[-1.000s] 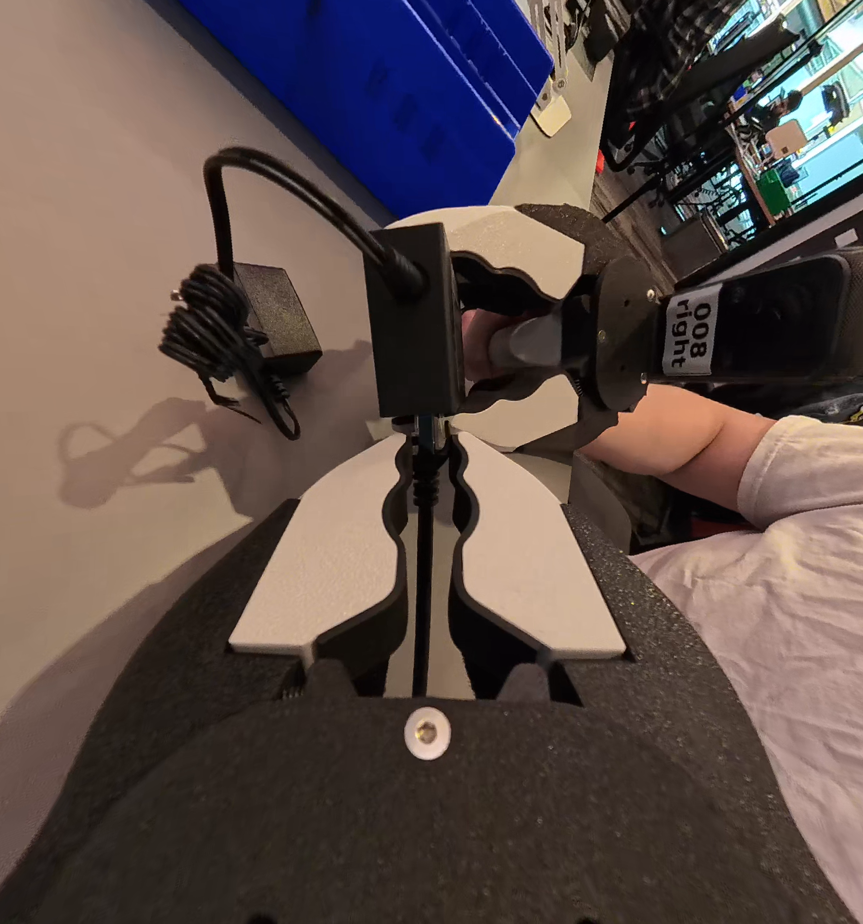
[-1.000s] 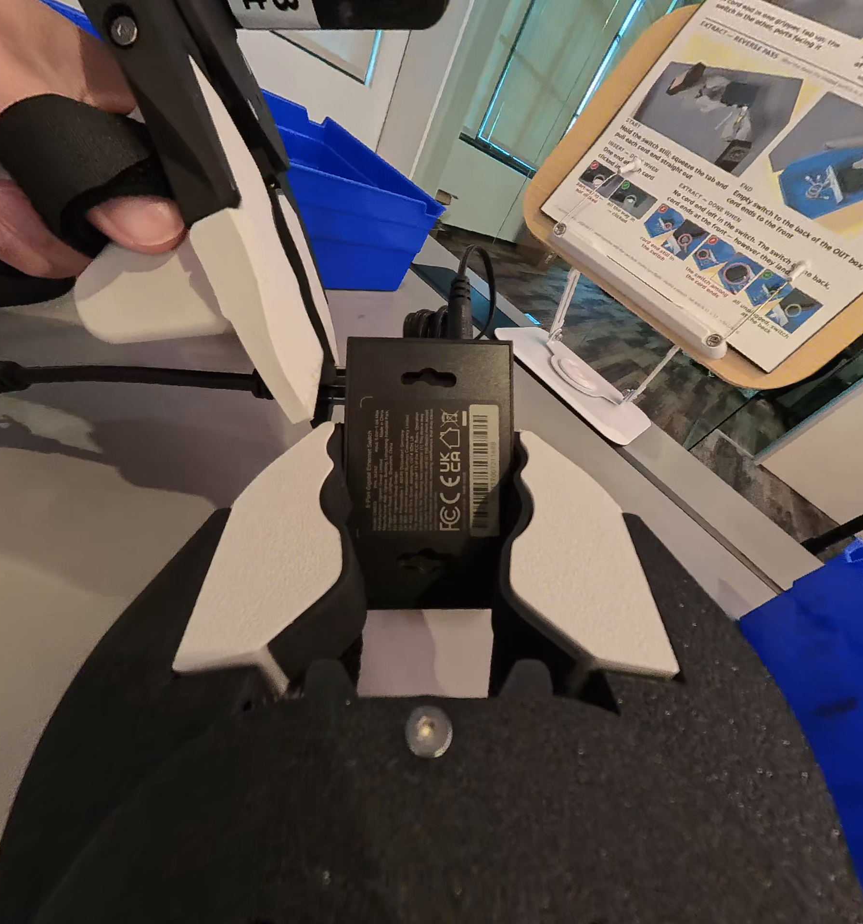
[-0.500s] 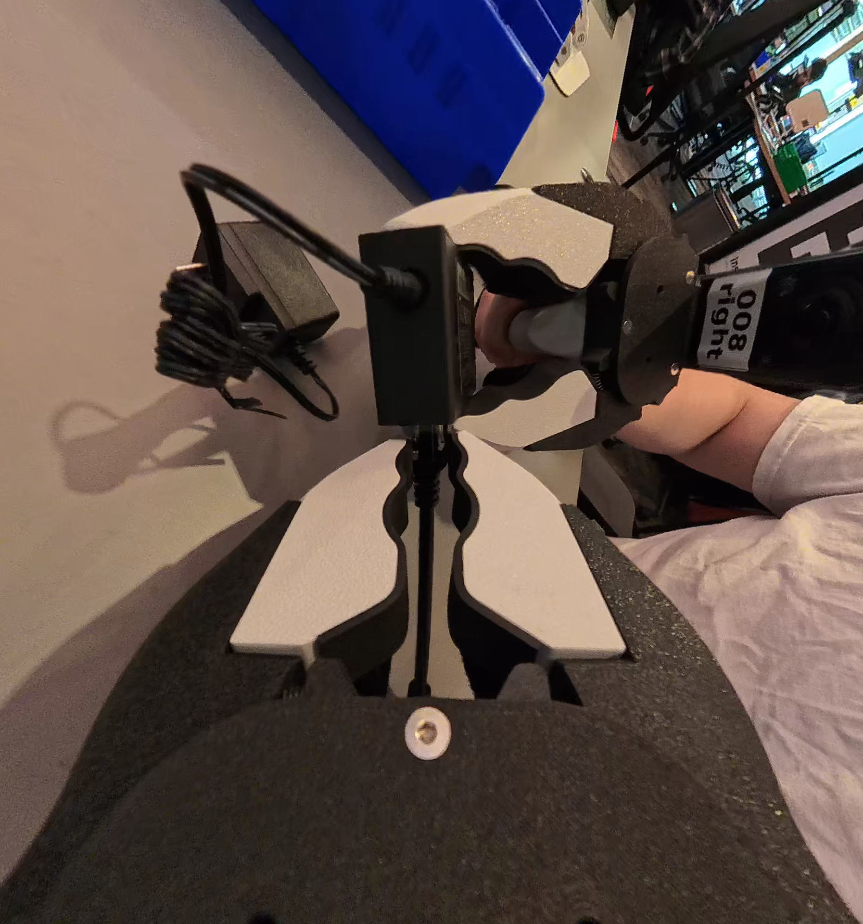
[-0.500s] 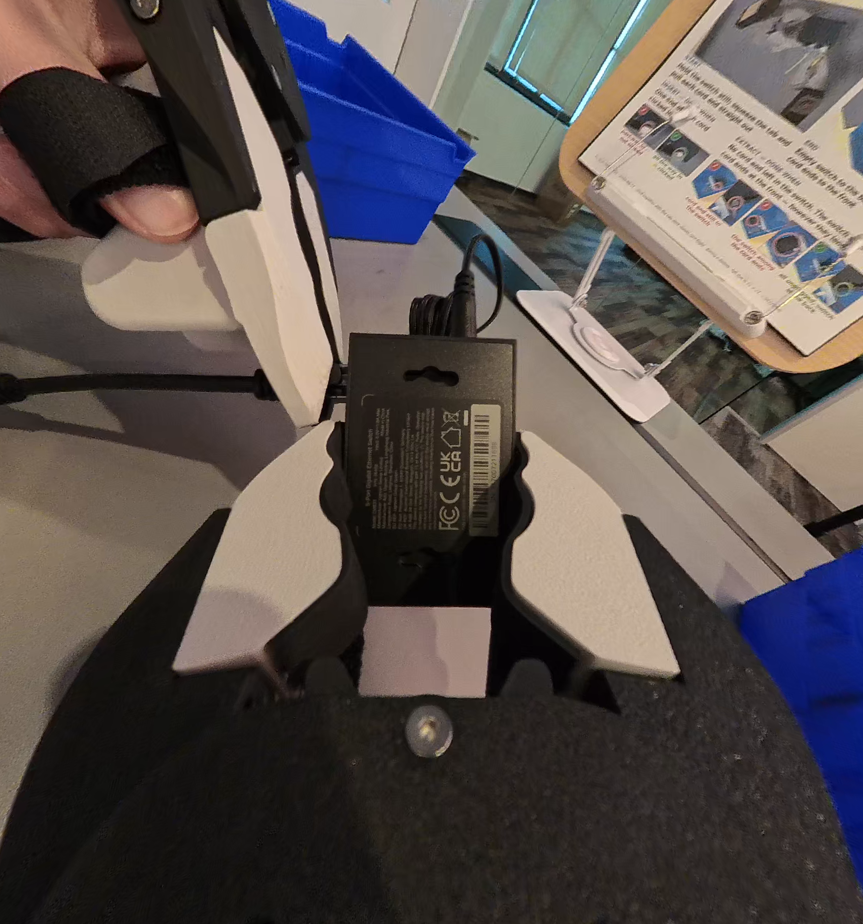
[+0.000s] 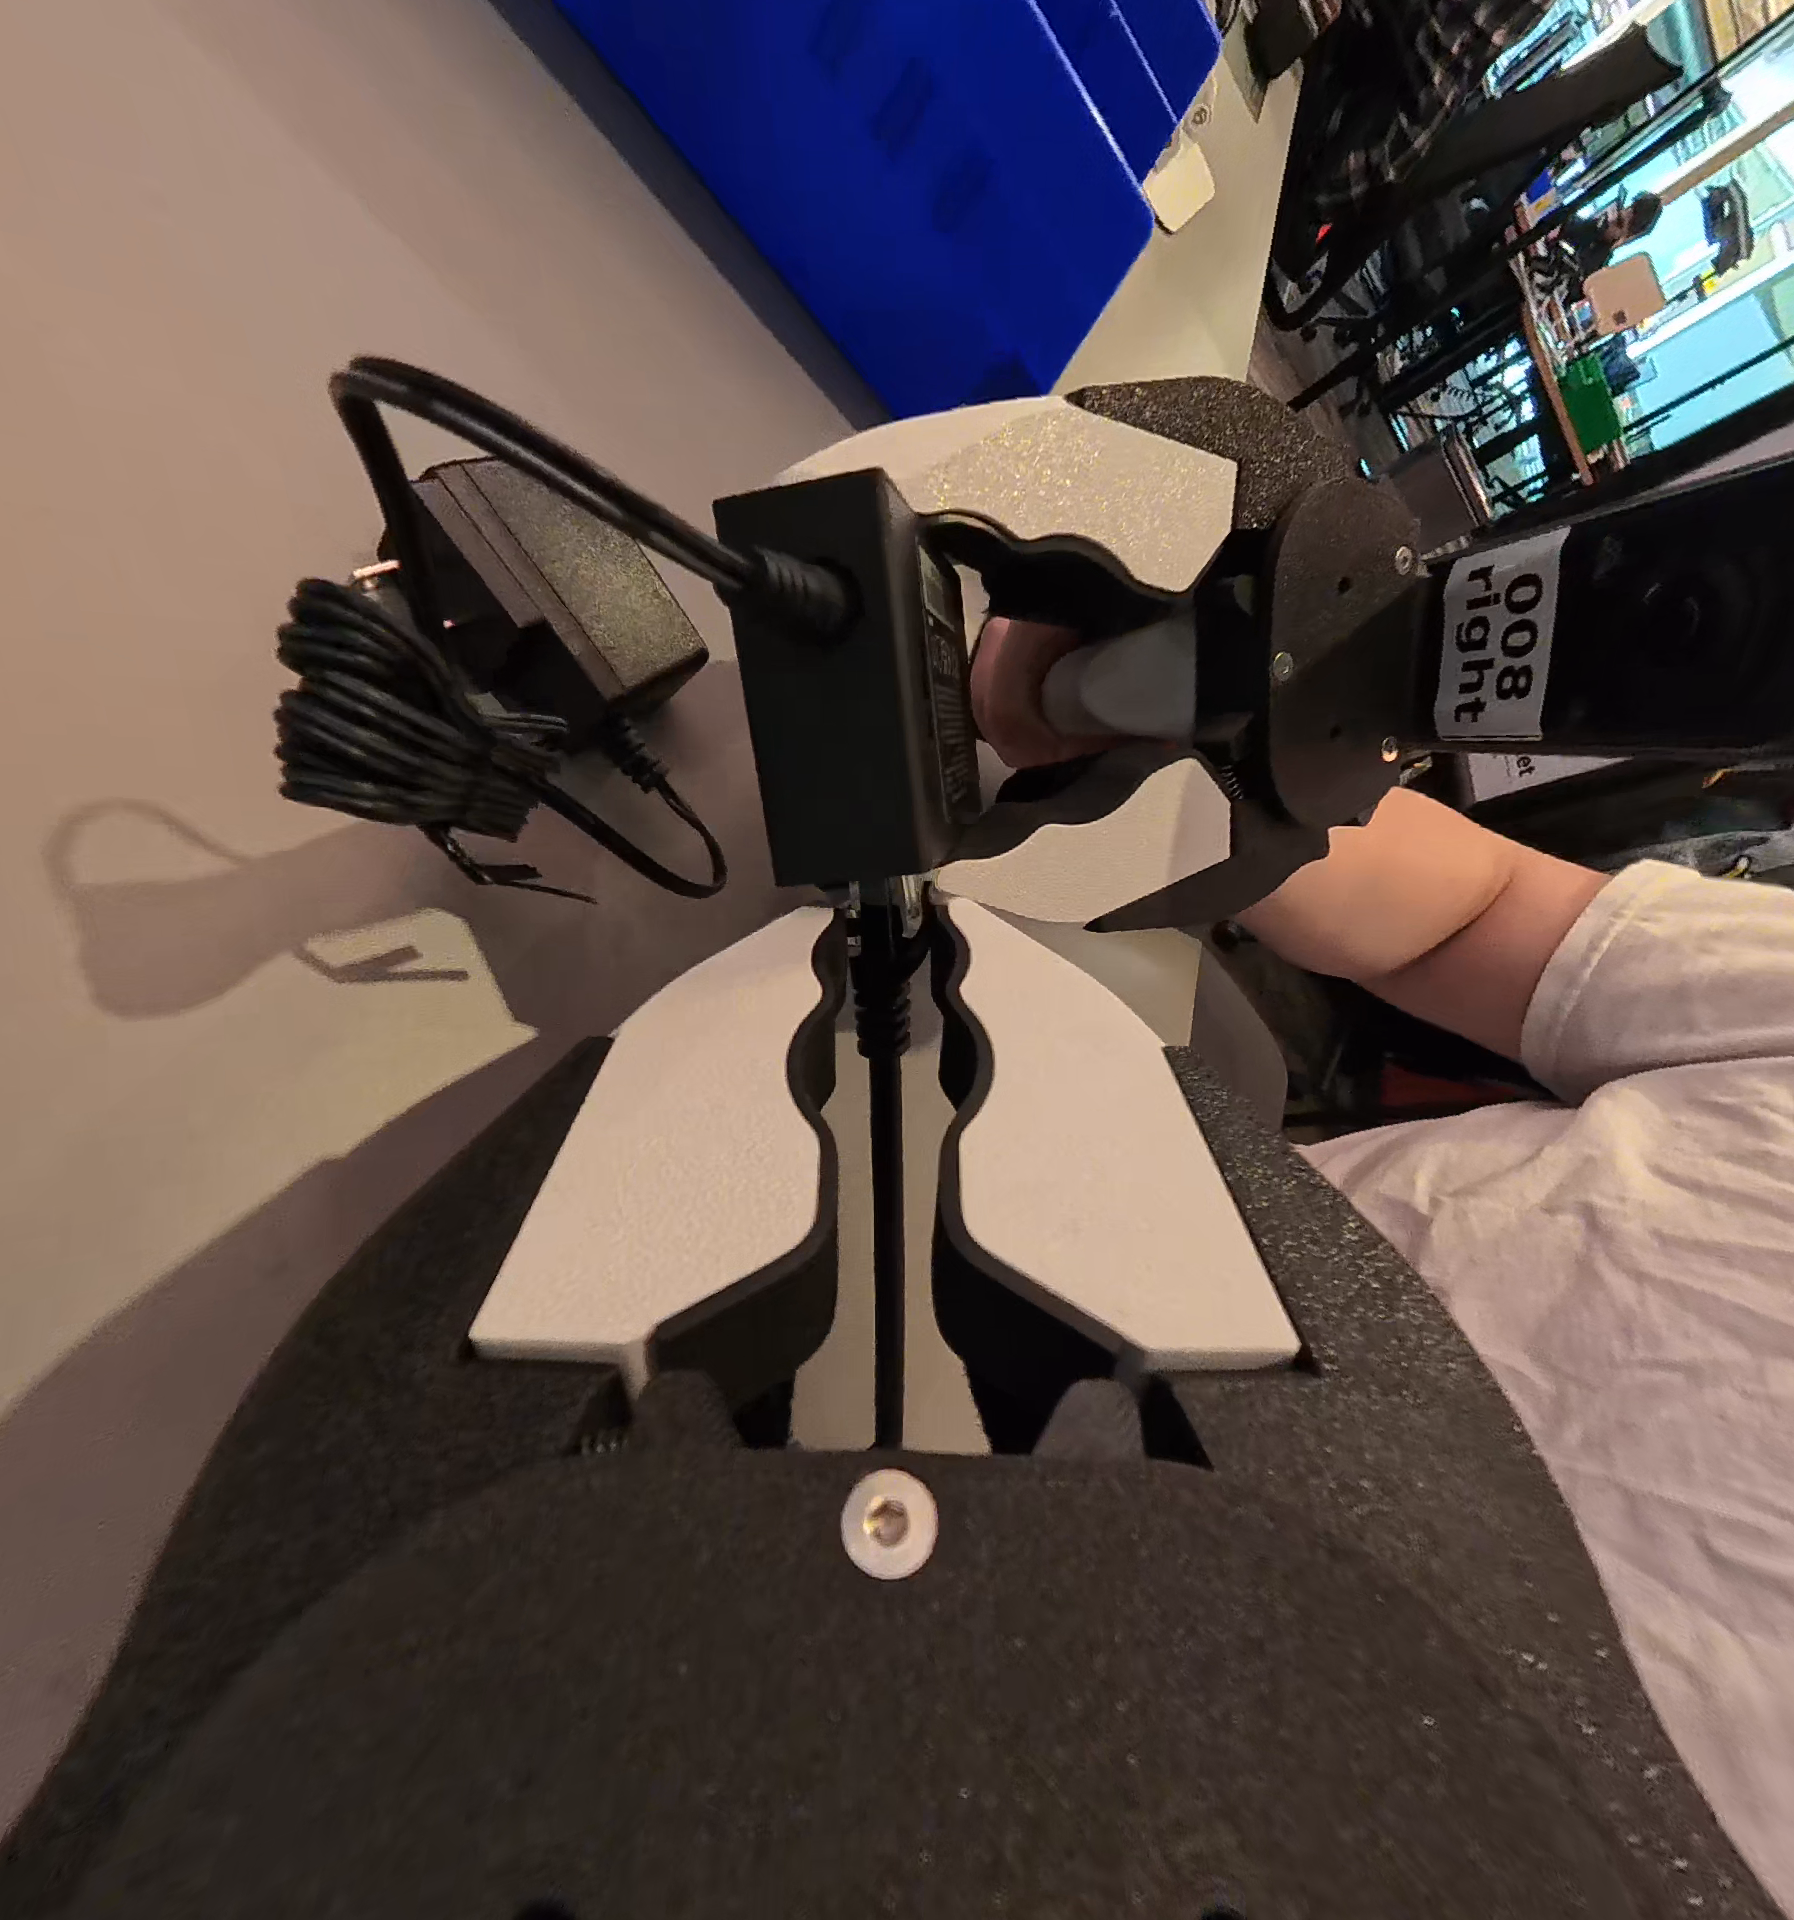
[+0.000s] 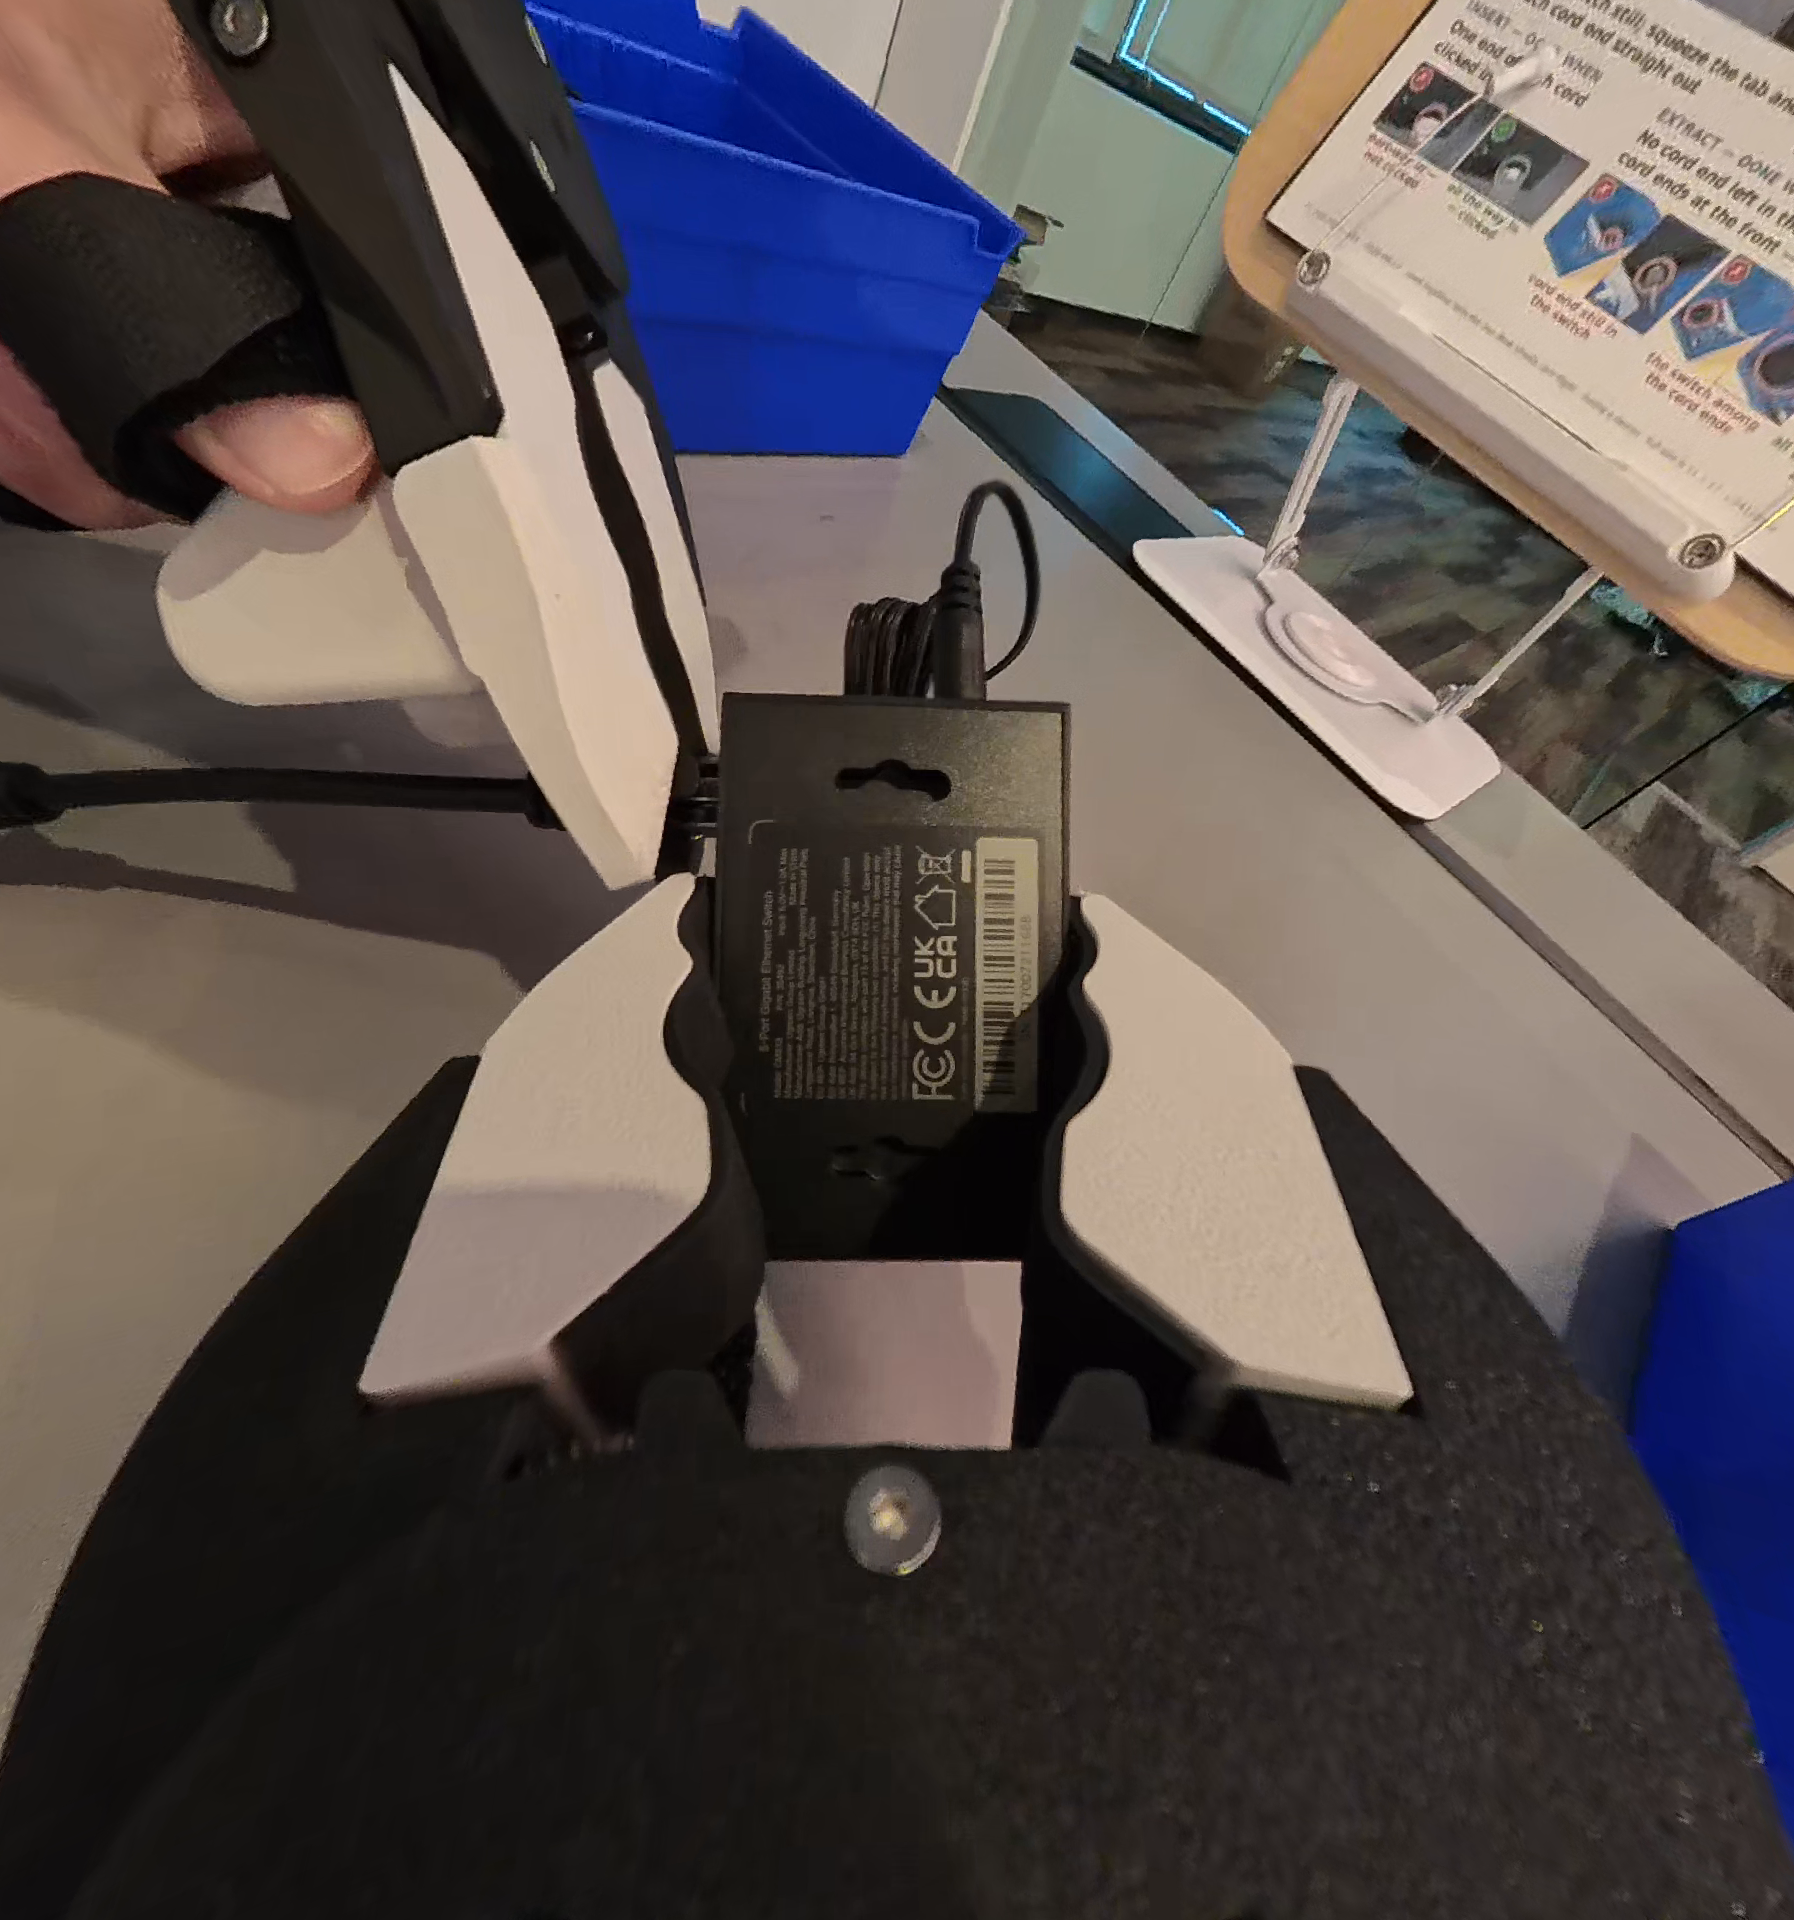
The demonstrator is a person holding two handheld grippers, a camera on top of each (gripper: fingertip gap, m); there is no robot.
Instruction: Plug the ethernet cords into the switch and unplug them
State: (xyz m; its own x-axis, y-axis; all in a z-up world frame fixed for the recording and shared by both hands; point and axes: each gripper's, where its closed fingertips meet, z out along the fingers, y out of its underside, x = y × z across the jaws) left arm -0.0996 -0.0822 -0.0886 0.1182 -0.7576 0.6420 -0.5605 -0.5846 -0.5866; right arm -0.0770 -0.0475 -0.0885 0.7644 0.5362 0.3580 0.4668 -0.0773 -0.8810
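Observation:
My right gripper [image 6: 888, 904] is shut on a black ethernet switch [image 6: 893, 987] and holds it above the grey table [image 6: 197, 1091], label side towards the camera. In the left wrist view the switch [image 5: 841, 686] stands on end with the right gripper [image 5: 955, 686] clamped on it. My left gripper [image 5: 885, 920] is shut on the plug of a black ethernet cord [image 5: 885, 997], and the plug's tip sits at the switch's port side. The cord runs back between the fingers. In the right wrist view the left gripper [image 6: 664, 821] meets the switch's left side, and the cord [image 6: 249, 784] trails left.
A power cable [image 5: 560, 468] runs from the switch to a black adapter [image 5: 540, 582] with a coiled lead on the table. Blue bins [image 6: 768, 239] stand behind and one [image 6: 1766, 1455] is at the right. An instruction board [image 6: 1599, 260] stands on a white stand [image 6: 1319, 665].
Both grippers and the switch have shifted a little together, so the background has moved. The left fingers stay on the plug at the port and the right fingers stay on the switch.

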